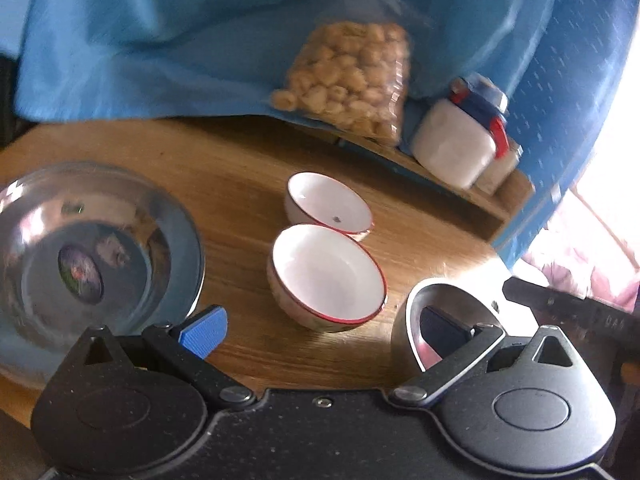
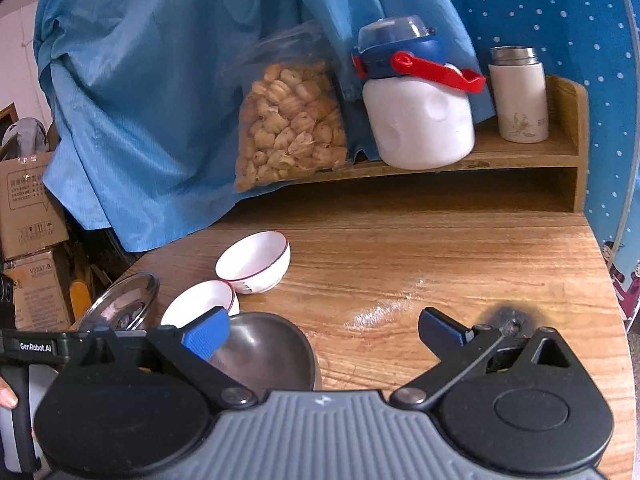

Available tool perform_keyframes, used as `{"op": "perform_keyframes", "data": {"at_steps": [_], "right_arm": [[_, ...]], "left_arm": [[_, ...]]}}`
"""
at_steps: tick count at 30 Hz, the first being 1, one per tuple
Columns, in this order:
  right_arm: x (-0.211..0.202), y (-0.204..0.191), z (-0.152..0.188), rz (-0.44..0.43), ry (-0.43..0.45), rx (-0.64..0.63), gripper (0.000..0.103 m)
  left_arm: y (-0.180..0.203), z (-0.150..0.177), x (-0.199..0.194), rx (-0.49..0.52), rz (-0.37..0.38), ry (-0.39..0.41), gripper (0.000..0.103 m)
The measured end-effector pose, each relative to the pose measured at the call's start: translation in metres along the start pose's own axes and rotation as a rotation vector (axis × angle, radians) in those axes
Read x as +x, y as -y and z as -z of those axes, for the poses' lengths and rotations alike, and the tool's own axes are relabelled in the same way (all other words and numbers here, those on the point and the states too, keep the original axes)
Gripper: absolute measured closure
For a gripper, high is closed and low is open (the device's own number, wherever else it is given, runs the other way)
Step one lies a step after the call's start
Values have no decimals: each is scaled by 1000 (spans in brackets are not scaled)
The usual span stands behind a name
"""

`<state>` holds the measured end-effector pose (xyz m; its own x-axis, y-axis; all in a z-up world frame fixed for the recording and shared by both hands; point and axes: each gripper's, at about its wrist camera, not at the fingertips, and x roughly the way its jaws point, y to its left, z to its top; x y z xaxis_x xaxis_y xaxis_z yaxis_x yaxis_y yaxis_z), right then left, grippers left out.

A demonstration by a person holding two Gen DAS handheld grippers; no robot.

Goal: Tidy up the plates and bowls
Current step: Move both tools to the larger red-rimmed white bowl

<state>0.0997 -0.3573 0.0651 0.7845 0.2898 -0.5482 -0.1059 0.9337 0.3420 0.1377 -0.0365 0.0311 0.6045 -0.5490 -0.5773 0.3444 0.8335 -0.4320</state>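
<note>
Two white bowls with red rims sit side by side on the wooden table: the nearer bowl (image 1: 328,276) (image 2: 196,304) and the farther bowl (image 1: 328,204) (image 2: 254,260). A shiny steel plate (image 1: 92,256) (image 2: 120,304) lies at the left. A small steel bowl (image 1: 444,316) (image 2: 268,356) stands at the front right. My left gripper (image 1: 324,330) is open, just in front of the nearer white bowl, its right finger inside the steel bowl. My right gripper (image 2: 324,330) is open with its left finger over the steel bowl's rim and nothing held.
A low wooden shelf (image 2: 520,156) at the back holds a bag of snacks (image 2: 288,124) (image 1: 356,84), a white jug with a red handle (image 2: 416,116) (image 1: 456,148) and a white flask (image 2: 520,96). Blue cloth (image 2: 160,80) hangs behind. Cardboard boxes (image 2: 28,208) stand left of the table.
</note>
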Motion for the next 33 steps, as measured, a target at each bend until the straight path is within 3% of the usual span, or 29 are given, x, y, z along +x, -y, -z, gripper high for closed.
{"op": "perform_keyframes", "data": {"at_steps": [5,8,11,15,20,25,27,33], "right_arm": [[18,-9,-13,-11,-30,-37,0],[30,-18,-19,-13,-54,-63,0],[37,-26,-23,-17,-68,-92,0],[42,-32,-26,-23,-98,-126,0],[61,-40,-33,-11,-184,-177,1],[77,-47,-45,-53,-225,-170,9],[82,-47,-46,-59,-238,-159,12],[101,-50,-46,-78,-298,-149,23]], "left_arm": [[3,6,-6,-83,-52,95,1],[6,7,-5,-171,-33,91,1],[14,5,-3,-161,-5,91,1],[11,9,-1,-221,-48,114,1],[-3,14,12,-330,-75,97,9],[1,13,15,-319,-103,121,11],[3,13,18,-312,-114,124,16],[2,14,24,-314,-118,107,52]]}}
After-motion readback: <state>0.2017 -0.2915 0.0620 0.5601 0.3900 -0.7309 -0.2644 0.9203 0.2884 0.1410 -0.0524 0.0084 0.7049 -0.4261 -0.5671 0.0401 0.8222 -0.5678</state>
